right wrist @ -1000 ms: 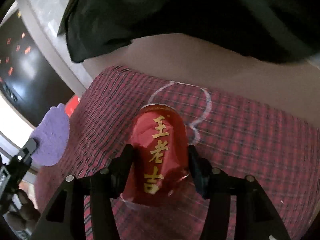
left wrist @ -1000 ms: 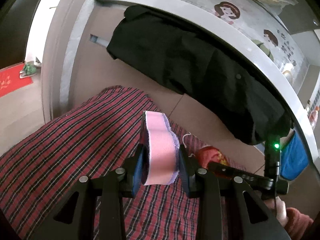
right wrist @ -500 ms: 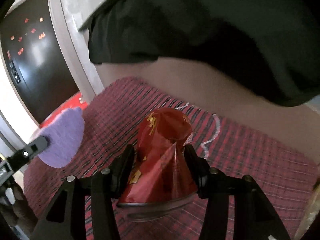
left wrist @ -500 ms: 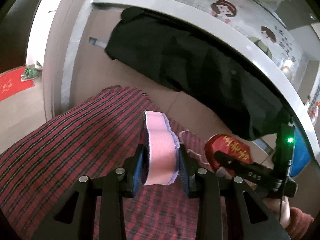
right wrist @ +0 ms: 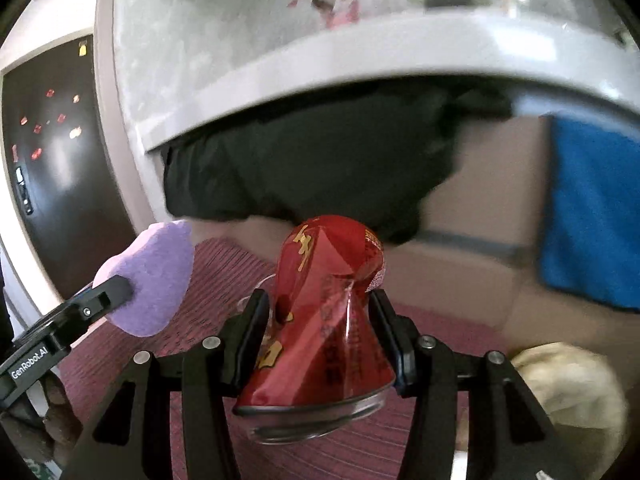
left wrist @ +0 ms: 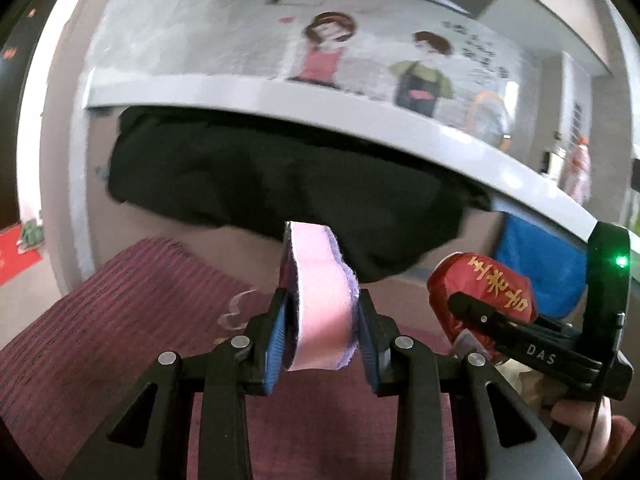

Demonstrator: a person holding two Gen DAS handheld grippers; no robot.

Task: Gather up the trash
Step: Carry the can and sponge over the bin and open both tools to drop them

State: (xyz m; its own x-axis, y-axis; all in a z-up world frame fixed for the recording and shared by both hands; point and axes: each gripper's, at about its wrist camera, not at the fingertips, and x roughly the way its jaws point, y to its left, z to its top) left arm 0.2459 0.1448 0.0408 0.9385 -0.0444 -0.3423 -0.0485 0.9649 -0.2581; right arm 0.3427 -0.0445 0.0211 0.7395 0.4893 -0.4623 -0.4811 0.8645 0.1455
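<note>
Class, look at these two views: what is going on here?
A person collecting trash holds a hand-held gripper in each hand. The left hand-held gripper is shut on a pink and purple sponge. The right hand-held gripper is shut on a crushed red can. Both are above a red plaid cloth.

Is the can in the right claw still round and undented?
No, the red can gripped in the right claw is crushed, with sharp creases pinching its body in above a wider bottom rim.

can red, gold lettering | sponge pink-purple | cloth red plaid
</note>
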